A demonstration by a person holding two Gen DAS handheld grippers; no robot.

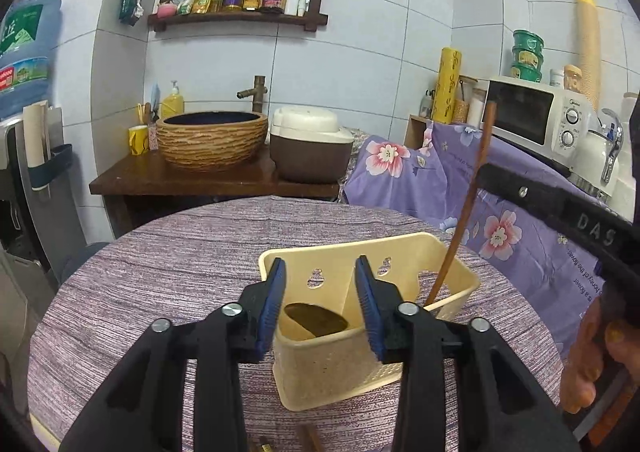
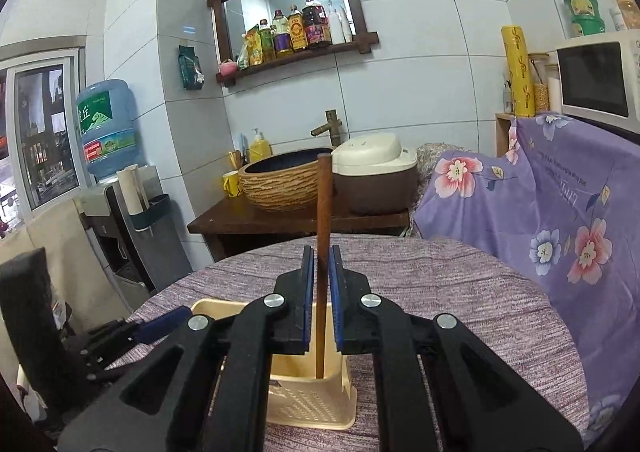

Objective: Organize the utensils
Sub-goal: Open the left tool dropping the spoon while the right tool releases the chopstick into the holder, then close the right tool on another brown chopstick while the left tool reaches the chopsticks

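A cream plastic utensil holder (image 1: 372, 348) with two compartments stands on the round purple-clothed table (image 1: 160, 268). A dark flat utensil head (image 1: 316, 318) lies in its left compartment. My left gripper (image 1: 320, 292) is open and empty, just in front of the holder's near wall. My right gripper (image 2: 320, 284) is shut on a brown wooden stick (image 2: 323, 252), held upright with its lower end inside the holder (image 2: 312, 404). The stick also shows in the left wrist view (image 1: 464, 204), standing in the right compartment.
A wooden counter (image 1: 192, 176) behind the table carries a woven-look basin (image 1: 212, 140) and a rice cooker (image 1: 310, 144). A floral purple cloth (image 1: 460, 188) covers furniture at right, with a microwave (image 1: 540, 112) on it. A water dispenser (image 2: 108, 156) stands left. Brown stick ends (image 1: 310, 438) lie at the near table edge.
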